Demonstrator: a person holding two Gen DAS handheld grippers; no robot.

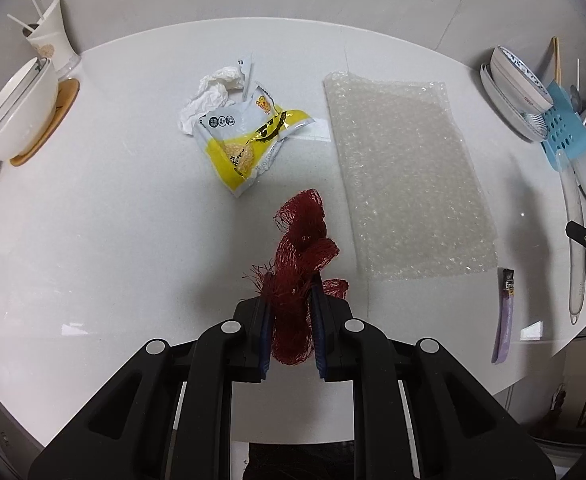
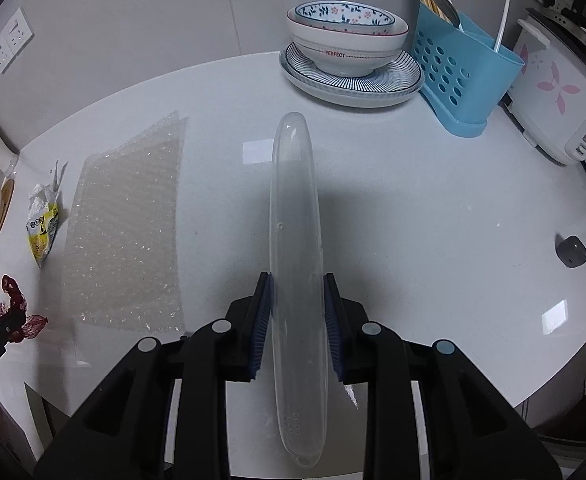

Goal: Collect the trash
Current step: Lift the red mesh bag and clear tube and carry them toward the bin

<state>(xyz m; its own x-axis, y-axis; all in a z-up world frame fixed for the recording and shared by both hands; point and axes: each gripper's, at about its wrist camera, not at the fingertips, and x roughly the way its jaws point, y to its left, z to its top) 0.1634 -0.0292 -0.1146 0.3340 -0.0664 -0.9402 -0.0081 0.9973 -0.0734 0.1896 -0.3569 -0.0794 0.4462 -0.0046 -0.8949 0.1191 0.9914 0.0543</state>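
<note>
1. Left wrist view: the white table (image 1: 93, 208) has a curved far edge against the wall and a near edge that cuts across the lower right. The widest bare stretch lies to the left of the left gripper (image 1: 291, 312).
2. The left gripper's jaws are narrow and clamped on a red mesh net (image 1: 301, 264). The net's long axis runs along the fingers, its free end reaching toward the far edge, and it appears clear of the table.
3. Beyond the net a yellow snack wrapper (image 1: 249, 148) touches a crumpled tissue (image 1: 213, 92). A sheet of bubble wrap (image 1: 405, 172) lies to the right, and a purple sachet (image 1: 505, 316) sits near the near edge.
4. White bowls (image 1: 17, 116) crowd the left edge; stacked dishes (image 1: 517, 88) and a blue cutlery holder (image 1: 565, 128) crowd the right.
5. Right wrist view: the right gripper (image 2: 297, 316) is narrow, its pads pressing a long clear plastic case (image 2: 293, 240). The case's long axis points toward the far edge.
6. Open table lies right of the case, apart from a small dark object (image 2: 571, 252). A rice cooker (image 2: 553, 92) stands at the far right corner.
</note>
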